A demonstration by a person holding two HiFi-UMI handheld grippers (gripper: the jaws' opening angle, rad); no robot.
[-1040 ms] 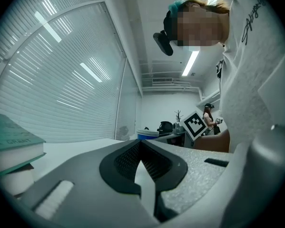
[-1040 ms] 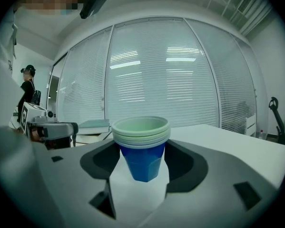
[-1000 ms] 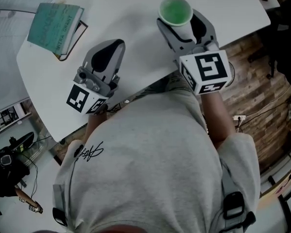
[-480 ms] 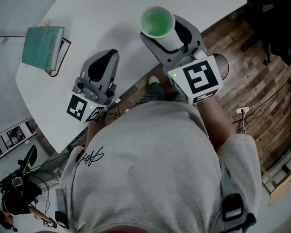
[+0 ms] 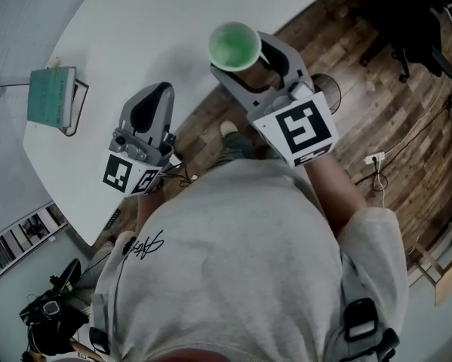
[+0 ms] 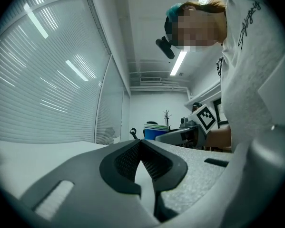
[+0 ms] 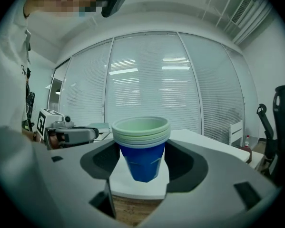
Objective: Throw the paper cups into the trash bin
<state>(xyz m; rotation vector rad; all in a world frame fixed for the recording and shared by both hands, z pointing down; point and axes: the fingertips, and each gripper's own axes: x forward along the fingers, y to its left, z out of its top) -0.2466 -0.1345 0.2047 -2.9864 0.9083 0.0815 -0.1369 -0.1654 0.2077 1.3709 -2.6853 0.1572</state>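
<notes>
Stacked paper cups (image 7: 141, 148) stand upright, clamped inside the right claw (image 7: 143, 164); the left claw (image 6: 141, 158) is closed.

A white table (image 5: 173, 29) fills the upper left of the head view, with 1 teal book (image 5: 50, 96) lying near its left edge. Plank flooring (image 5: 376, 104) runs down the right side, where a white plug (image 5: 373, 159) and its cable lie. A black office chair (image 5: 418, 29) sits at upper right. The person's grey T-shirt (image 5: 241, 262) fills the bottom. Slatted blinds (image 7: 152, 80) cover the windows in the right gripper view.
</notes>
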